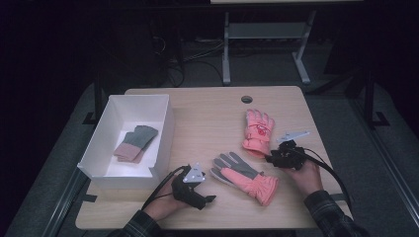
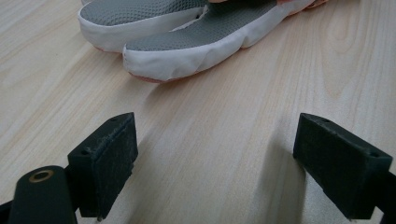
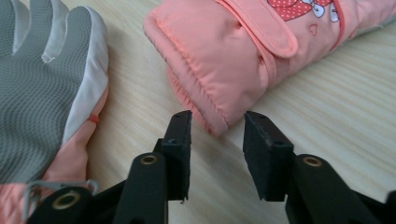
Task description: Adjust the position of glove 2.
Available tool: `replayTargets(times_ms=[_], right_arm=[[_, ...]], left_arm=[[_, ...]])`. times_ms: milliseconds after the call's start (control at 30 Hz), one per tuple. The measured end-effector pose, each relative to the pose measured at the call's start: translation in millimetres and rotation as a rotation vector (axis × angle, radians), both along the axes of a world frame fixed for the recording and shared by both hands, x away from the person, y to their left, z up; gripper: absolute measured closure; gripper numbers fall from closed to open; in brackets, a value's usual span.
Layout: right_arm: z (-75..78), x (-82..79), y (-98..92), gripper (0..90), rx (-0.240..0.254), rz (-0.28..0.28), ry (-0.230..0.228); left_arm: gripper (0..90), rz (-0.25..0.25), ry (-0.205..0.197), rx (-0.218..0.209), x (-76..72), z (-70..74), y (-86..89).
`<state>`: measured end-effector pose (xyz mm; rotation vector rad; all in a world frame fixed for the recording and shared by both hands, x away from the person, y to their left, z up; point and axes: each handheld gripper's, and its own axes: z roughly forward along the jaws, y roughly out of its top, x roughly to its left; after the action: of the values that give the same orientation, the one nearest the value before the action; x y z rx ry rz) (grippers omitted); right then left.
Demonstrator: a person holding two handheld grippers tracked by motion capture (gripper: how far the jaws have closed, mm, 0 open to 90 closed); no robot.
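Note:
Two salmon-pink ski gloves lie on the wooden table (image 1: 207, 118). One glove (image 1: 258, 129) lies back up, with a dotted heart patch, its cuff toward me. The other glove (image 1: 244, 177) lies palm up, its palm grey with white trim. My right gripper (image 1: 271, 158) is at the cuff of the back-up glove (image 3: 233, 60). In the right gripper view its jaws (image 3: 217, 140) stand partly apart around the cuff's corner, with a gap on both sides. My left gripper (image 1: 210, 199) rests on the table, open (image 2: 224, 158), with the palm-up glove's fingertips (image 2: 187, 42) ahead of it and nothing between the jaws.
A white open box (image 1: 99, 143) stands at the table's left, holding a folded grey and dusty-pink pair of gloves (image 1: 134, 143). A round cable hole (image 1: 246, 99) sits near the far edge. The grey-palmed glove (image 3: 37, 93) lies close to the left of the right gripper.

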<state>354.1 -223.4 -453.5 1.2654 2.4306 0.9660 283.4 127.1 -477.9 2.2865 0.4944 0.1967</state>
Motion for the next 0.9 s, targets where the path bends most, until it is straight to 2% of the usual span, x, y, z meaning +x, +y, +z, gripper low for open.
replayTargets(times_ms=[100, 233, 367, 467, 567, 733, 833, 900], right_arm=[[-1.3, 3.7, 0.9, 78.3, -0.002, 0.007, 0.011], [2.6, 0.1, -3.0, 82.8, -0.033, 0.029, -0.001], [7.4, -15.1, -12.8, 82.9, -0.018, 0.078, 0.008], [10.1, -29.1, -22.0, 82.7, -0.033, 0.103, 0.004], [10.9, -38.9, -37.7, 80.5, -0.062, 0.080, 0.001], [9.1, -48.6, -70.4, 70.5, -0.040, -0.001, 0.021], [22.1, -50.4, -78.4, 69.6, 0.004, -0.033, -0.011], [32.4, -46.8, -75.0, 70.1, 0.040, -0.036, -0.043]], left_arm=[[13.1, 0.000, 0.000, 0.000, 0.0, 0.0, 0.0], [13.1, 0.000, 0.000, 0.000, 0.0, 0.0, 0.0], [13.1, 0.000, 0.000, 0.002, 0.0, 0.2, 0.1], [13.1, 0.002, 0.000, -0.003, -0.2, -0.2, -0.2], [13.1, 0.001, -0.003, -0.004, 0.0, -0.4, -0.1], [13.1, 0.001, -0.003, -0.005, 0.0, -0.5, -0.1], [13.1, -0.002, -0.003, 0.003, 0.2, 0.0, 0.1], [13.1, -0.002, -0.004, 0.003, 0.4, -0.1, 0.0]])
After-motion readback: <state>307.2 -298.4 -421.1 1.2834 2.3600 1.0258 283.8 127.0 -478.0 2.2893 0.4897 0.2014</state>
